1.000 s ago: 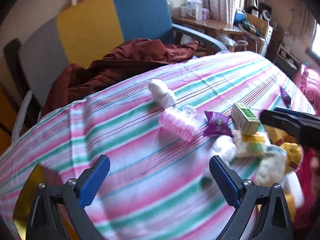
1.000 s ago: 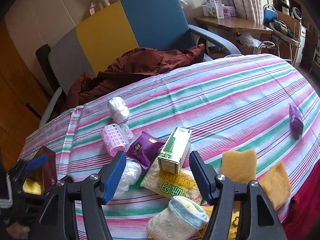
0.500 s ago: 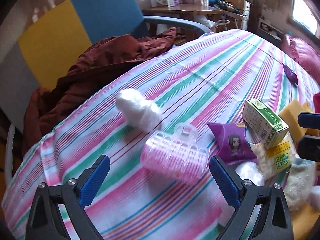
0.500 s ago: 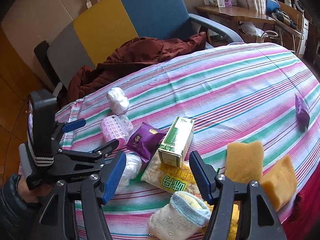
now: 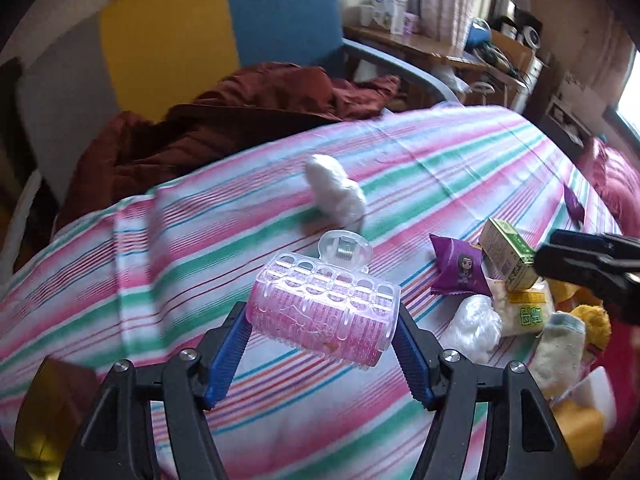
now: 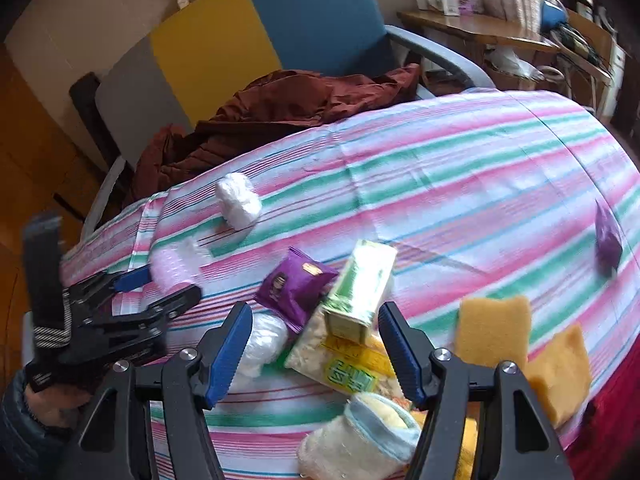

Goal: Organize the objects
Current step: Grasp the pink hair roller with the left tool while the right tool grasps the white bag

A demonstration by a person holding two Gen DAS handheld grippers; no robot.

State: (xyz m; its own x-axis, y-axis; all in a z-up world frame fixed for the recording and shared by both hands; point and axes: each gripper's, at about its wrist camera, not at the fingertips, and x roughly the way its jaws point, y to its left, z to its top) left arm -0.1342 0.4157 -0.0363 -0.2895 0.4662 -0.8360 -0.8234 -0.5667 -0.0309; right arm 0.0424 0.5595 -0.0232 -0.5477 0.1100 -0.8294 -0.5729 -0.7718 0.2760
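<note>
My left gripper (image 5: 322, 346) is shut on a pink hair-roller clip (image 5: 324, 306) and holds it just above the striped tablecloth (image 5: 400, 168); in the right wrist view it shows blurred (image 6: 178, 264) at the left. My right gripper (image 6: 316, 344) is open and empty, hovering over a pile: a green box (image 6: 358, 290), a purple snack packet (image 6: 294, 286), a yellow-green snack bag (image 6: 348, 364) and a white plastic wad (image 6: 262, 342). A white wrapped bundle (image 6: 238, 204) lies farther back.
Two yellow sponges (image 6: 494, 330) and a cream sock (image 6: 360, 436) lie at the right front. A small purple packet (image 6: 608, 240) sits near the right edge. A brown jacket (image 6: 280, 112) lies on the chair (image 6: 312, 28) behind the table.
My left gripper closed on the pink hair-roller clip and lifted it slightly. The right gripper stayed open and edged closer over the pile.
</note>
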